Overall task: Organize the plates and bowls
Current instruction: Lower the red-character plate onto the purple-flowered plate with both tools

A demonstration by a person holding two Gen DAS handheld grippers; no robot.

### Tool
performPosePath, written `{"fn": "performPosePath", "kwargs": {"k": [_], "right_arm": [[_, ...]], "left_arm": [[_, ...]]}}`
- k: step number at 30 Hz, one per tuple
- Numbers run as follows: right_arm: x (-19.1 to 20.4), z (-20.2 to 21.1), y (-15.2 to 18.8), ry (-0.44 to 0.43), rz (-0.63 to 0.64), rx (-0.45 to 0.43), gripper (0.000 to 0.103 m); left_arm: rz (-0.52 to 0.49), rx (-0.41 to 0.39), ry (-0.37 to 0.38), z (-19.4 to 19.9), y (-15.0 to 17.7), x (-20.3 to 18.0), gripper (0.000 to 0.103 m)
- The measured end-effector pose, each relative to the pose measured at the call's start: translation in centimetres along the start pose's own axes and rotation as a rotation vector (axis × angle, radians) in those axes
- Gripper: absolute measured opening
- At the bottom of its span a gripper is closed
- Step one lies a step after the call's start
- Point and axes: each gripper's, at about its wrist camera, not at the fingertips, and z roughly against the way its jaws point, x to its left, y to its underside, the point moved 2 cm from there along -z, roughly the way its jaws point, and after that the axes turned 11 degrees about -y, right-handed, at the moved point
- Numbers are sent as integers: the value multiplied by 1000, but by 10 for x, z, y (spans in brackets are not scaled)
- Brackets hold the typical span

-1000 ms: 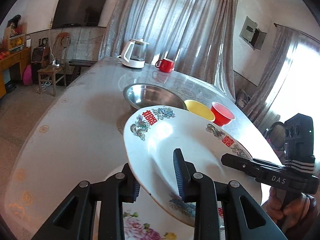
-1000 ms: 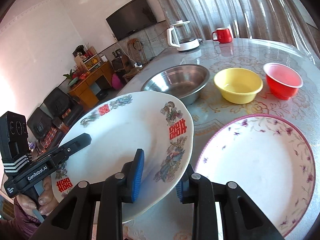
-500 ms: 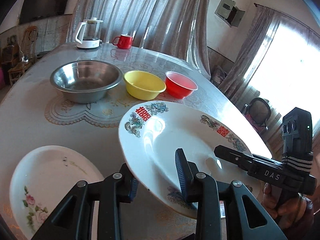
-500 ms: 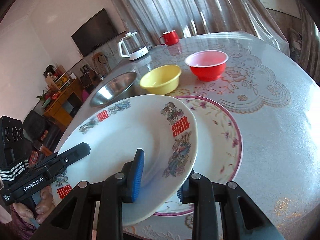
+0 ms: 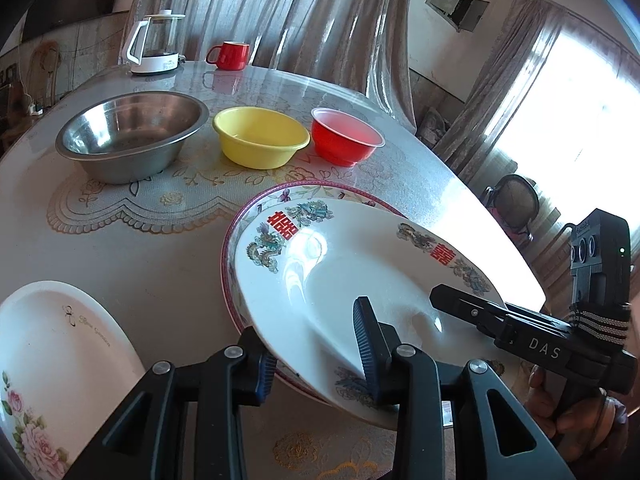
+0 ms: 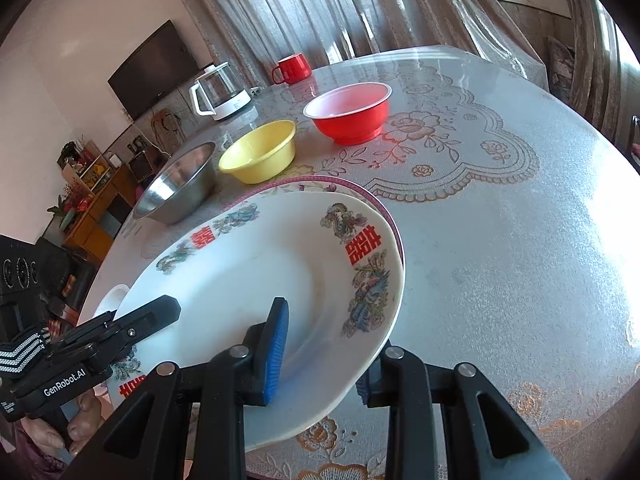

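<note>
Both grippers hold one white plate with red characters and dragon prints (image 5: pixel 344 276) (image 6: pixel 260 280). My left gripper (image 5: pixel 316 364) is shut on its near left rim. My right gripper (image 6: pixel 320 356) is shut on its near right rim. The plate hangs just over a larger plate with a purple floral rim (image 5: pixel 304 190) (image 6: pixel 352 188), which lies on the table and is mostly hidden. A third white plate with pink roses (image 5: pixel 52 364) lies at the near left. A steel bowl (image 5: pixel 132 136), a yellow bowl (image 5: pixel 260 136) and a red bowl (image 5: pixel 344 140) stand in a row behind.
A glass kettle (image 5: pixel 154 44) and a red mug (image 5: pixel 230 55) stand at the table's far end. The round table (image 6: pixel 500 220) has a lace-patterned cover. Curtains hang behind, and a chair (image 5: pixel 514 204) stands to the right.
Both grippers have carried the dragon plate to the right, from beside the rose plate to over the purple-rimmed plate, and lowered it close to that plate.
</note>
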Motion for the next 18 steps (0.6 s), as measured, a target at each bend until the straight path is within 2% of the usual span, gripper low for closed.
{"fn": "performPosePath", "kwargs": {"k": [18], "right_arm": [[-1, 2, 3, 31, 13, 10, 30]], "left_arm": [[-5, -5, -34, 3, 4, 3, 35]]}}
